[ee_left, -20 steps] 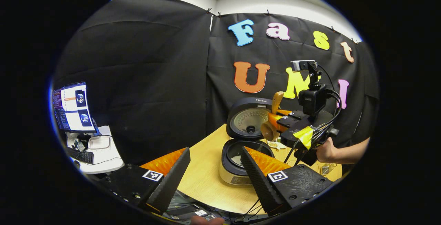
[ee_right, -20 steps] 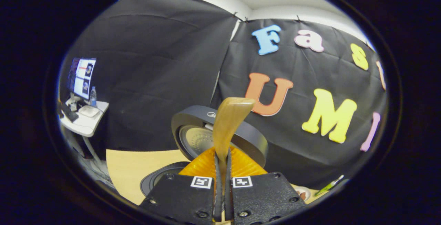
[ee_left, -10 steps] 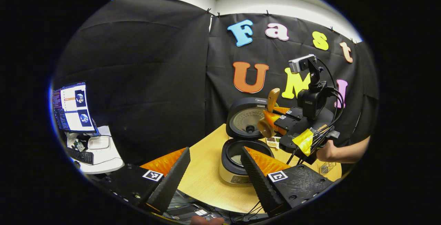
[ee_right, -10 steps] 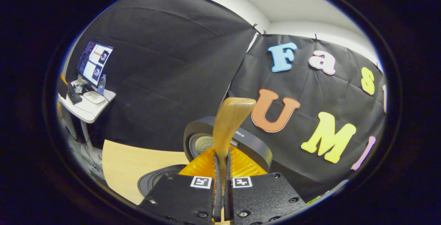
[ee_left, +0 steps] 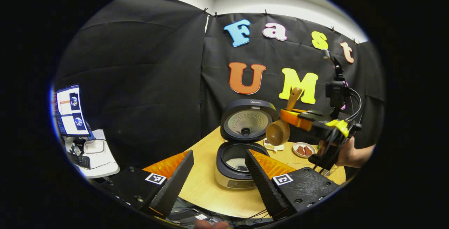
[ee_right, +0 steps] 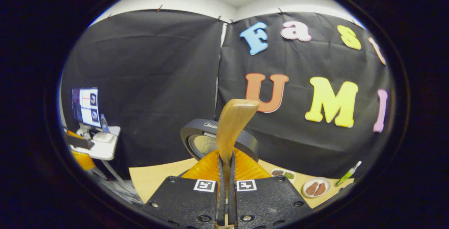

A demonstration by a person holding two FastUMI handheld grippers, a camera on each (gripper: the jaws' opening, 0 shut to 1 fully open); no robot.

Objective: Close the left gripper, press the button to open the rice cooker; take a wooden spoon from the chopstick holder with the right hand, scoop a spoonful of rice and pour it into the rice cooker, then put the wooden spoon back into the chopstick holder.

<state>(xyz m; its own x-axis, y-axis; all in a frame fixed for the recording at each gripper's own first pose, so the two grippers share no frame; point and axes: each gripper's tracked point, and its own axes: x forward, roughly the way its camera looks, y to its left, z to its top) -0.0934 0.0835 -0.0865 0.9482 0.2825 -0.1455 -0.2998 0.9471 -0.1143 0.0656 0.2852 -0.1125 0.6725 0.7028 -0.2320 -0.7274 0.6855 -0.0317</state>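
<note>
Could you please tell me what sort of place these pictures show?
Probably a recording booth staged as a kitchen: black cloth wall, open rice cooker on a round wooden table, computer monitor on a side desk.

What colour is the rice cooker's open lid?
Dark grey rice cooker lid, best in the left gripper view.

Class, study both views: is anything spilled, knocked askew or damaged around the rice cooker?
Nothing stands out. The rice cooker sits upright on the table with its lid raised and rice in the pot. No spilled grains are visible. The right gripper holds the wooden spoon above the table, right of the cooker.
</note>
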